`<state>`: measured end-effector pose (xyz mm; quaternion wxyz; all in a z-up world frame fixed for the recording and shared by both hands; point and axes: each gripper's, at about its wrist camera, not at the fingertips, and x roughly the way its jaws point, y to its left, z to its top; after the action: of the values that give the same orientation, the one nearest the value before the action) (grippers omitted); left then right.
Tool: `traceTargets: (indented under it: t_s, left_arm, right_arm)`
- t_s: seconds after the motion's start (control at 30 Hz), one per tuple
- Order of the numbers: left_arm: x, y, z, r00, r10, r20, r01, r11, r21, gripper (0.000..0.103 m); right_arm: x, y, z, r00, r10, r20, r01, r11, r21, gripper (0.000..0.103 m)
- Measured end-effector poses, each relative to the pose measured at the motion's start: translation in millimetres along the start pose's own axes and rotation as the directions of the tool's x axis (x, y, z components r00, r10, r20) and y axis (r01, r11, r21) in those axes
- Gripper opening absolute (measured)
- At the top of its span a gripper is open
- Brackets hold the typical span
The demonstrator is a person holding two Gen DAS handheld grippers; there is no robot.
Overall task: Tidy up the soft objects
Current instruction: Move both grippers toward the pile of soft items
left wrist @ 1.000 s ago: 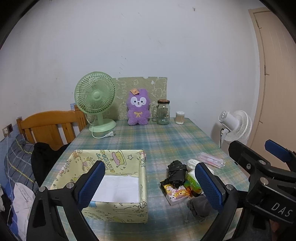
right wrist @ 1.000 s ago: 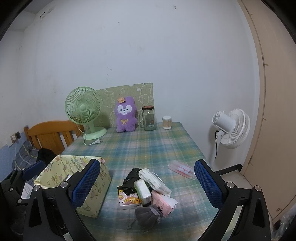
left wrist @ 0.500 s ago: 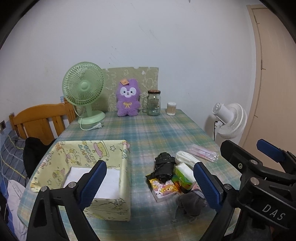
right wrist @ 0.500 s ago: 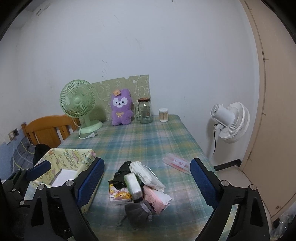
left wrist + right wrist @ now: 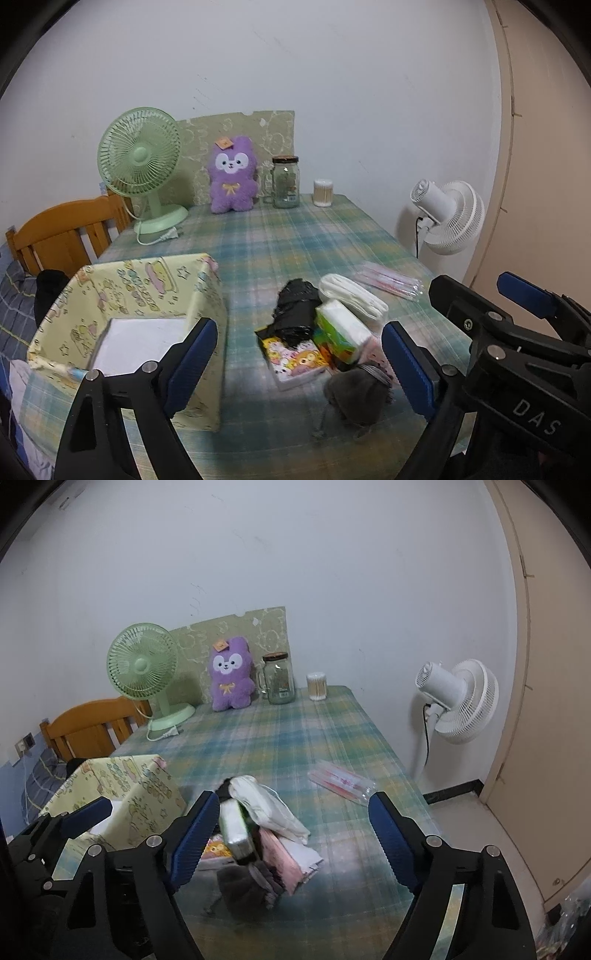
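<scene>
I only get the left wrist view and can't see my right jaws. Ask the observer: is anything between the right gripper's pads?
Observer: The right gripper presses on nothing; its jaws are closing, and the pile shows between them.
Operator: What's on the pile's right side?
Observer: A pink cloth lies right of the tissue pack, partly under a white mask.
Operator: Where could the green fan plug in?
Observer: A wall socket sits low on the wall, left of the chair.
</scene>
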<state>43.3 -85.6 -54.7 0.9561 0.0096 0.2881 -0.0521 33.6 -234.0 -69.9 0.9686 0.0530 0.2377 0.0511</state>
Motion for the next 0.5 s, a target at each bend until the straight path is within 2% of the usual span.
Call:
traceTargets:
  t_s: [0.5]
  left_arm:
    - [29.1,-23.4,-25.9,0.994,-0.053,-0.094,0.055,0.998,0.022,0.092]
  right_arm:
    - [29.4,-13.5,-29.5,0.995,0.034,-0.093,-0.033,0.999,0.010,0.081]
